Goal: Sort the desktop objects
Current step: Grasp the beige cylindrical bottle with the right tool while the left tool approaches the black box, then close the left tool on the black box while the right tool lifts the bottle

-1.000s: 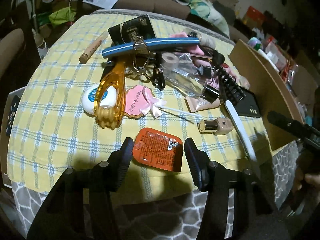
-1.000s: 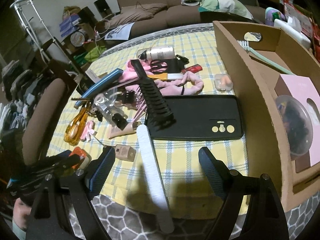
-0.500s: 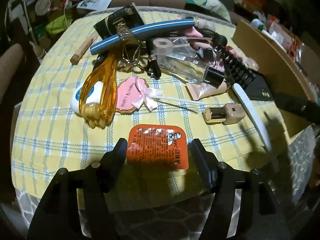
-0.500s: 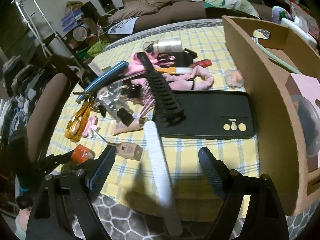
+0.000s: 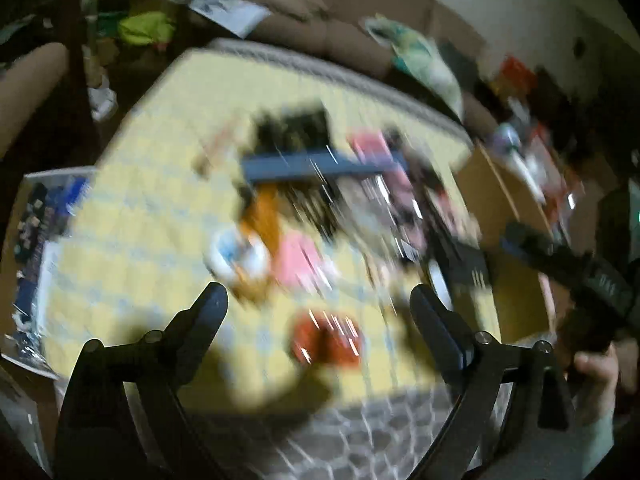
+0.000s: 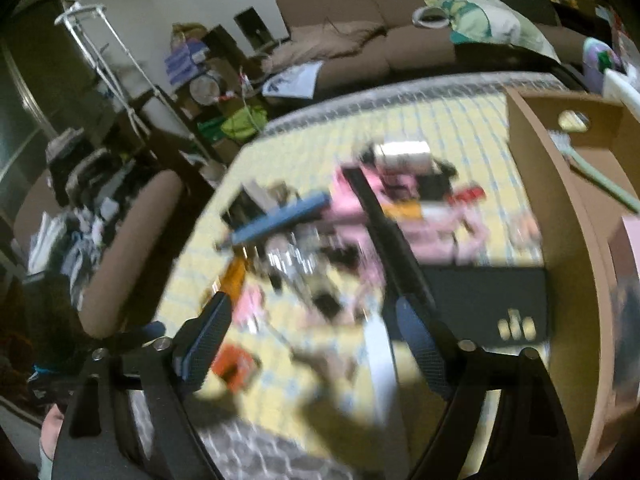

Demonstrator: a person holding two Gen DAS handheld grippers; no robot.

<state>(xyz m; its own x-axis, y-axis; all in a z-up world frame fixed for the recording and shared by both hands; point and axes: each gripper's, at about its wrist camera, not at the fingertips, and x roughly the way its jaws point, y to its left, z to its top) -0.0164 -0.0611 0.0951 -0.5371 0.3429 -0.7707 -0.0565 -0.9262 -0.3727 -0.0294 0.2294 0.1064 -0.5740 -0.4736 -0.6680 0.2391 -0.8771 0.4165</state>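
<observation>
Both views are smeared with motion blur, so I read them cautiously. In my left wrist view the left gripper has just been opening and its jaws now stand spread wide with nothing pinched; the orange sauce packet lies flat on the yellow checked tablecloth at lower centre, beyond the tips and between their lines, not touched. Further right, the cardboard box sits at the table's right edge. In my right wrist view the right gripper is also spread and empty, its jaws having just eased inward a little. The white nail file lies between them, its long axis running up and down the frame, near end toward me. I judge the packet nearly square, with no clear long axis. For a clean pick I would settle the hand first, then close across the file's narrow width.
</observation>
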